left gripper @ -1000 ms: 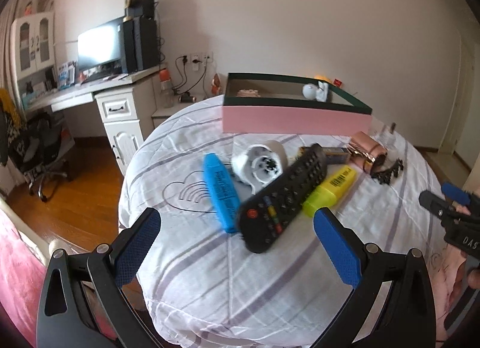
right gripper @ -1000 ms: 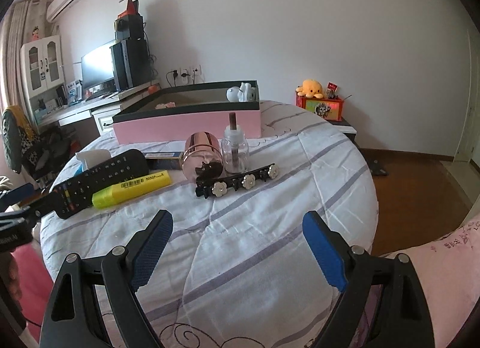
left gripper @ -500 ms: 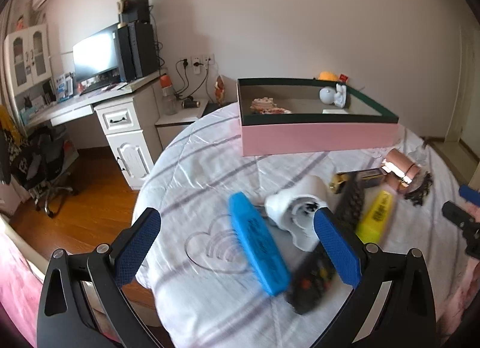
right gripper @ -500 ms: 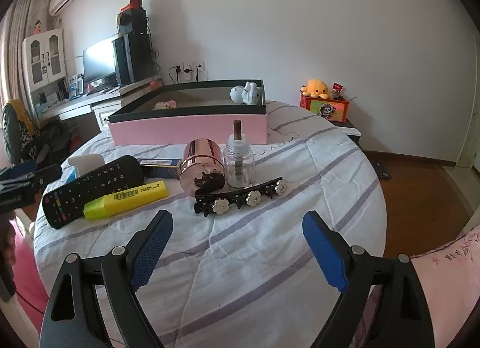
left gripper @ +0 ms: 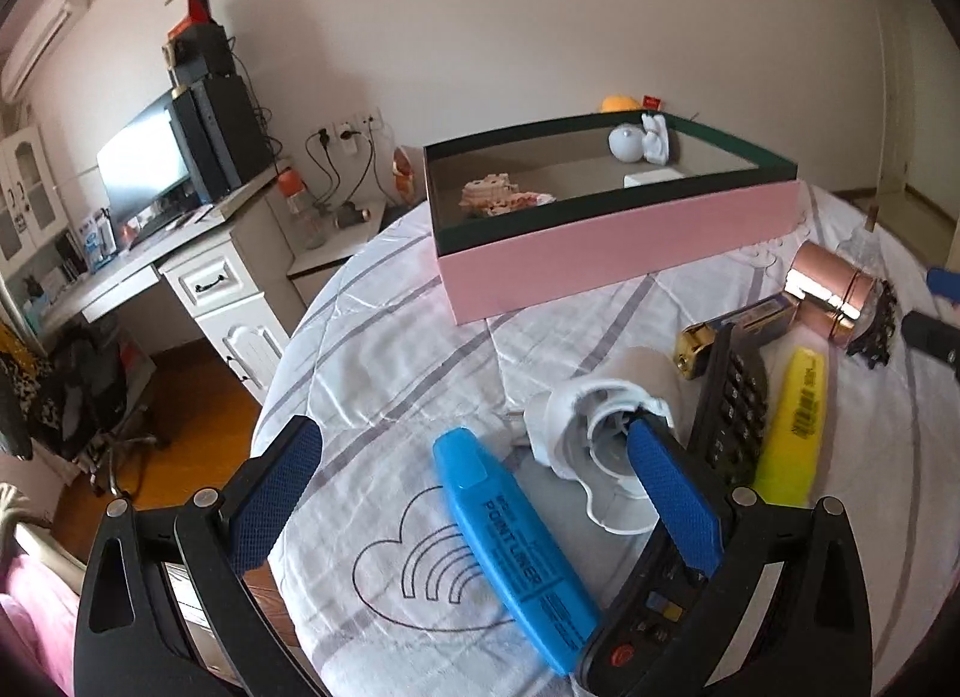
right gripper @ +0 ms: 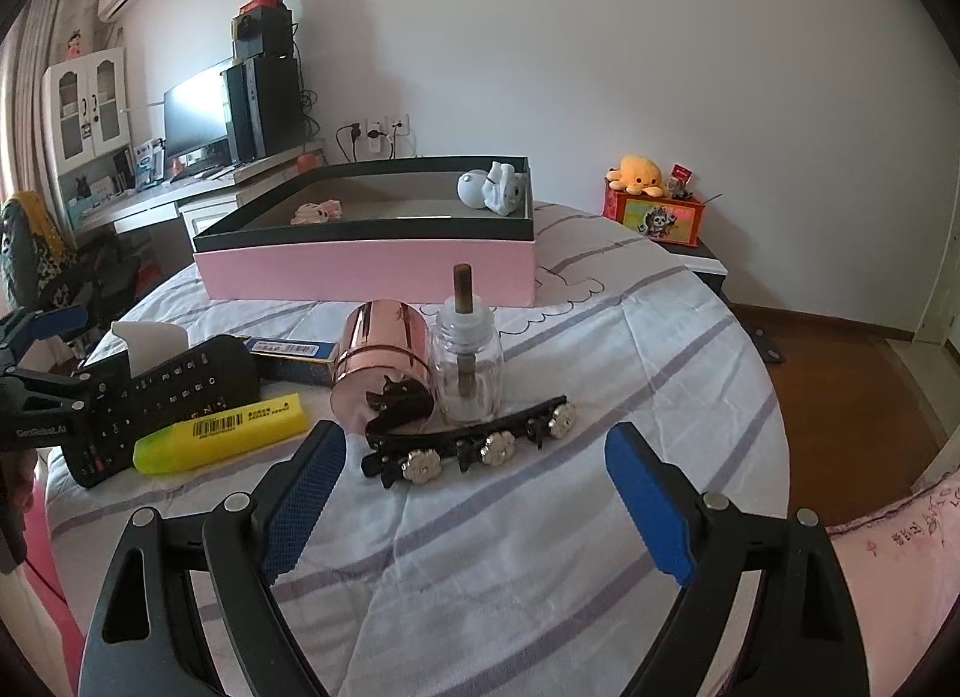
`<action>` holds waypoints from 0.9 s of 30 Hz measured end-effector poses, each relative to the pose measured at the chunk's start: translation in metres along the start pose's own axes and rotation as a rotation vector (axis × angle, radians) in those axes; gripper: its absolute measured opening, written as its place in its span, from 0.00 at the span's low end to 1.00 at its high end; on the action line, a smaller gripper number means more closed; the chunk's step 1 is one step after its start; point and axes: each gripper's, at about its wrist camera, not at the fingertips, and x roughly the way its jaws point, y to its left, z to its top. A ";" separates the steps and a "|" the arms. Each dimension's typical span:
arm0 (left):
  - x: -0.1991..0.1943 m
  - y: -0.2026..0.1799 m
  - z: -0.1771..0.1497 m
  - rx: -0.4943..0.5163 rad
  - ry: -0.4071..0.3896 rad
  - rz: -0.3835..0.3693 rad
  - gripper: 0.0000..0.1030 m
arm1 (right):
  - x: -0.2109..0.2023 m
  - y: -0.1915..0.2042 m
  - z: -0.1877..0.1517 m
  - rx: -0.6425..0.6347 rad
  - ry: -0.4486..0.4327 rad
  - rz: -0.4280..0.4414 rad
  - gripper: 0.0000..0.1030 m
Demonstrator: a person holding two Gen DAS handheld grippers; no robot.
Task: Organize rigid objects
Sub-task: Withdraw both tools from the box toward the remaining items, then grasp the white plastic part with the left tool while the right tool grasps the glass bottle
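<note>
In the left wrist view my left gripper (left gripper: 474,493) is open low over the bed. A blue highlighter (left gripper: 510,547) lies between its fingers, untouched. Its right finger (left gripper: 672,499) overlaps a white plastic cap (left gripper: 576,427) and a black remote (left gripper: 732,397). Further right lie a yellow highlighter (left gripper: 792,421) and a rose-gold tin (left gripper: 828,289). My right gripper (right gripper: 477,499) is open and empty, just short of a black flowered hair clip (right gripper: 474,445). Behind the clip stand the tin (right gripper: 384,361) and a glass bottle (right gripper: 468,367). A pink box (right gripper: 372,265) sits at the back.
The pink box (left gripper: 618,235) holds a white figurine (right gripper: 492,187) and a small pink item (right gripper: 318,211). A blue carton (right gripper: 288,352) lies behind the remote (right gripper: 162,397). A desk with a monitor (left gripper: 144,168) stands left; wooden floor borders the bed.
My left gripper has rolled and slid left, so the blue highlighter now sits between its fingers instead of the remote. My right gripper has moved closer to the hair clip. Both stayed open.
</note>
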 end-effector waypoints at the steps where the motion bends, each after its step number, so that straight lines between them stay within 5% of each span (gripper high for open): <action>1: 0.000 -0.001 -0.001 0.008 0.002 0.011 1.00 | 0.001 0.000 0.001 -0.001 -0.001 0.001 0.87; 20: -0.011 -0.003 0.006 -0.067 -0.018 -0.083 1.00 | 0.032 -0.017 0.041 0.050 0.005 0.087 0.87; 25: -0.006 -0.014 0.013 -0.049 -0.016 -0.122 1.00 | 0.042 -0.018 0.048 0.055 0.027 0.124 0.69; 27: -0.003 -0.019 0.017 -0.043 -0.014 -0.123 1.00 | 0.046 -0.016 0.049 0.040 0.040 0.123 0.46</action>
